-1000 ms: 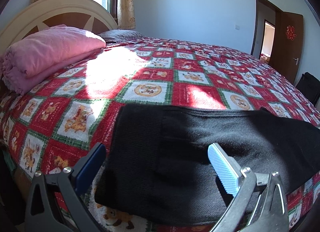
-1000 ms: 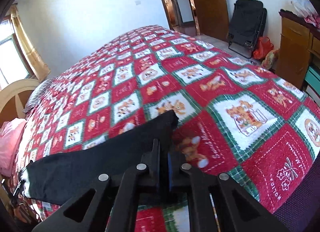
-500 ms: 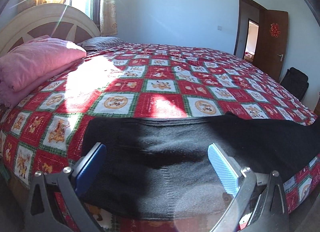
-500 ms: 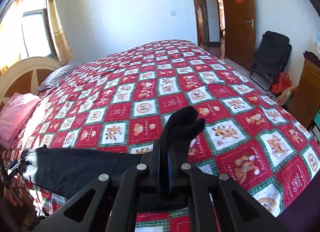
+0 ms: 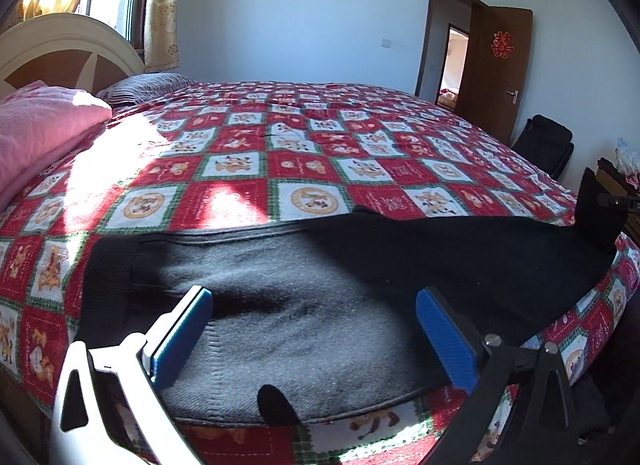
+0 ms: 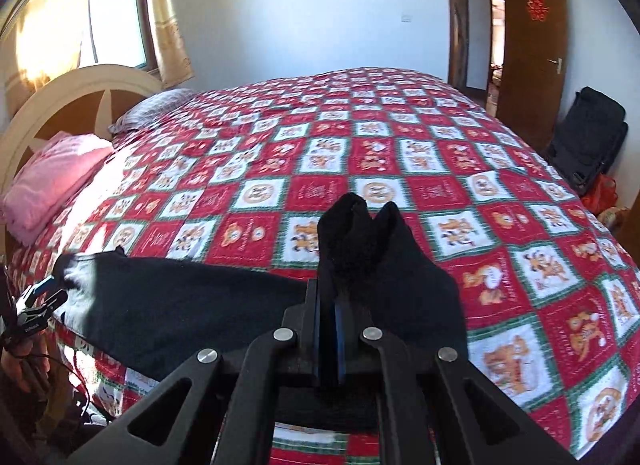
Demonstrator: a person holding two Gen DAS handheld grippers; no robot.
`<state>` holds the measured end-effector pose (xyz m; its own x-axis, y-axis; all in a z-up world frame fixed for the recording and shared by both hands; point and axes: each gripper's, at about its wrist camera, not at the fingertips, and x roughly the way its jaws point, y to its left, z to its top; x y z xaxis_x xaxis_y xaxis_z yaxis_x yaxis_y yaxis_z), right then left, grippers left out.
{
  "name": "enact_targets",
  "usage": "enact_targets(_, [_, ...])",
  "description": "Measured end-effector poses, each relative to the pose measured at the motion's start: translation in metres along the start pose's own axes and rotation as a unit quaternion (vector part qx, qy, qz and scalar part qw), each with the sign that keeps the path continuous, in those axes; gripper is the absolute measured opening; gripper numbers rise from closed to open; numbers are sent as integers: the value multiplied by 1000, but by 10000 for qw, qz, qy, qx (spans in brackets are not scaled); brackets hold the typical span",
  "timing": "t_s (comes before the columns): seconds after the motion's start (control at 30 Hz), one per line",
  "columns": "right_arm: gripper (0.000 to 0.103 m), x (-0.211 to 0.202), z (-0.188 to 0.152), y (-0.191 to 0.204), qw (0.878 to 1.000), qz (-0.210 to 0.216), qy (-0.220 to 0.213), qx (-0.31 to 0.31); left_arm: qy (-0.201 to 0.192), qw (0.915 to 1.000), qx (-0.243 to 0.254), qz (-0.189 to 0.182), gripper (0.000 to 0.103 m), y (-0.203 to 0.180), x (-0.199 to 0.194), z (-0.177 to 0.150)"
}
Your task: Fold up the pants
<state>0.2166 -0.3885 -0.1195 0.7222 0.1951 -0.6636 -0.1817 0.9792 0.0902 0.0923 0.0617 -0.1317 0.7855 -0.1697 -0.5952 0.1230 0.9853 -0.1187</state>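
Note:
Black pants (image 5: 320, 305) lie stretched along the near edge of the bed, waistband at the left. My left gripper (image 5: 316, 329) is open, its blue pads on either side of the waist end, just above the cloth. My right gripper (image 6: 329, 305) is shut on the leg cuffs (image 6: 360, 233), which stick up above the fingers, lifted off the quilt. The rest of the pants (image 6: 168, 305) run left from it. The raised cuffs and right gripper show at the right edge of the left wrist view (image 5: 596, 209).
The bed has a red, green and white patterned quilt (image 5: 320, 161). A pink folded blanket (image 5: 36, 133) and a striped pillow (image 5: 148, 85) lie by the headboard (image 6: 76, 101). A dark folded chair (image 6: 588, 137) and open door (image 6: 532, 45) are at the right.
My right gripper has lifted the cuffs off the quilt and carried them left. My left gripper has moved lower over the waist end, still open.

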Motion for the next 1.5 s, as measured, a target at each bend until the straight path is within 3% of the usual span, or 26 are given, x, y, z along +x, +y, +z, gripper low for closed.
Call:
enact_targets(0.3, [5,44,-19,59,9980,246,367,-460,102,9993,152,-338,103,-28,9,0])
enact_targets(0.6, [6,80,-45,88,9939,457,773,-646,206,9967,359,-699,103,-63,20,8])
enact_targets(0.8, [9,75,-46,81,9873,1071,1050,-519,390,9922,413,-1109,103,-90,33,15])
enact_targets(0.87, [17,54,-45,70,9873,1208,865,-570,464,9898,441,-1270,103,-103,38,18])
enact_targets(0.93, [38,35,-45,54,9892,1185,662,-560,498,9878,544,-1374,103,-121,42,22])
enact_targets(0.97, [40,28,-45,44,9899,1208,568,-485,526,9863,585,-1447,103,-130,45,24])
enact_targets(1.03, [42,16,-47,16,9929,1128,324,-192,617,9827,618,-1631,103,-149,51,27])
enact_targets(1.17, [42,17,-54,-30,9977,500,12,448,937,9753,691,-1876,101,-189,68,31])
enact_targets(1.3, [42,25,-60,-47,9939,602,17,919,1291,9686,810,-1966,89,-215,88,31])
enact_targets(1.37, [42,22,-60,-37,9944,789,-40,707,1399,9685,688,-1943,89,-218,94,32])
enact_targets(1.5, [42,10,-69,13,9921,1131,-145,-526,1234,9775,682,-1569,89,-211,98,30])
